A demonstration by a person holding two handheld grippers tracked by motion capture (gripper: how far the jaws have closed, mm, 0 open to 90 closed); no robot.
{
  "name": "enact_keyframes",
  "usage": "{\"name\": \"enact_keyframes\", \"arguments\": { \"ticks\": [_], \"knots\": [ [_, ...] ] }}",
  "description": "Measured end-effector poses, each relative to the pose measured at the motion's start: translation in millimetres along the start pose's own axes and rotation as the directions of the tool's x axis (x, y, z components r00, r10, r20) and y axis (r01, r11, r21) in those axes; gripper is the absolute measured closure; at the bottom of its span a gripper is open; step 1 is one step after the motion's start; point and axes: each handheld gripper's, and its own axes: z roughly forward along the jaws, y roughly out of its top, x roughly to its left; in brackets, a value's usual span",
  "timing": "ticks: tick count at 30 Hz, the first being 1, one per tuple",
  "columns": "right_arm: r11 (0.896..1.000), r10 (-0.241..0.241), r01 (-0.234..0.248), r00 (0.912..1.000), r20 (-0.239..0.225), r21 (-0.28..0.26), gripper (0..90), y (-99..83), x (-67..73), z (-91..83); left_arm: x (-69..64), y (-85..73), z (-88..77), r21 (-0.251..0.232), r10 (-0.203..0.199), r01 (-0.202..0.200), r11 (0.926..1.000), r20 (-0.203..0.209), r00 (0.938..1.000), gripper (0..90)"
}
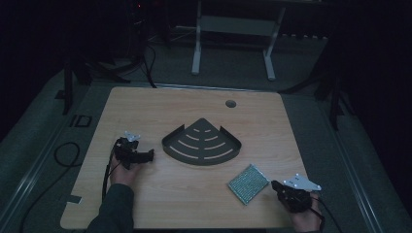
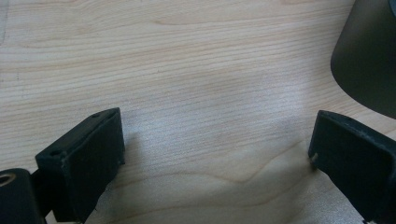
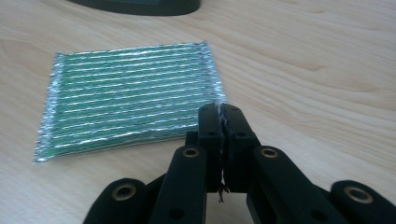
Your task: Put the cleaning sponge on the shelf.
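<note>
Dim room w/ a light wood table (image 1: 160, 194) under us; we take it near to far. Closest, at the table's front right, our right gripper (image 1: 273, 185) has its jaws pressed together on the near corner of a green-and-silver ribbed foil pad (image 1: 248, 183). In the right gripper view the gripper (image 3: 222, 112) pinches the pad (image 3: 126, 98) at its corner seam, a bit of crinkled foil showing between the pads; the rest of the pad lies flat on the wood, stretching away to the upper left. Grey three-cornered plate sits on top of that gripper, hand behind it at the table edge.

At front left, our left gripper (image 1: 148, 155) rests low over the table, pointing twd the middle. Left gripper view: gripper (image 2: 217, 135) spread wide, bare wood between the jaws, nothing held.

Farther in, approx. mid-table, a dark fan-shaped slotted tray (image 1: 201, 143) lies flat, just beyond the pad and beside the left gripper; its edge (image 2: 369, 60) shows top right in the left gripper view.

Beyond, a round hole (image 1: 231, 103) near the table's far edge, then white frame legs (image 1: 196, 53) on grey floor.
</note>
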Motion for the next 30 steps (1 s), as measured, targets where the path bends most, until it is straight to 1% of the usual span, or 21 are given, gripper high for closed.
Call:
{"name": "enact_keyframes", "arguments": {
  "ticks": [4,10,15,20,23,27,30],
  "knots": [
    [1.0,0.01,-0.01,0.9998,-0.018,-0.003,87.7,0.6,5.4,1.6,0.0,0.0,0.0,0.0,0.0,0.0,1.0,0.0,1.0,3.8],
    [1.0,0.007,-0.007,0.9999,-0.007,0.023,88.2,-0.7,11.4,6.8,0.0,0.0,0.0,0.0,0.0,0.0,1.0,0.0,1.0,3.8],
    [0.999,0.015,-0.014,0.9999,-0.007,0.042,88.5,2.8,12.1,15.0,0.0,0.0,0.0,0.0,0.0,0.0,1.0,0.0,1.0,3.8],
    [0.997,0.037,-0.037,0.9993,0.003,0.072,87.9,1.2,11.8,22.2,0.0,0.0,0.0,0.0,0.0,0.0,1.0,0.0,1.0,3.8],
    [0.996,0.04,-0.04,0.9992,0.0,0.078,87.9,1.8,10.6,24.7,0.0,0.0,0.0,0.0,0.0,0.0,1.0,0.0,1.0,3.8],
    [0.996,0.03,-0.029,0.9995,-0.007,0.083,87.9,5.3,11.2,29.8,0.0,0.0,0.0,0.0,0.0,0.0,1.0,0.0,1.0,3.8],
    [0.996,-0.002,0.004,0.9999,-0.014,0.09,87.5,10.3,13.6,34.2,0.0,0.0,0.0,0.0,0.0,0.0,1.0,0.0,1.0,3.8]
  ]
}}
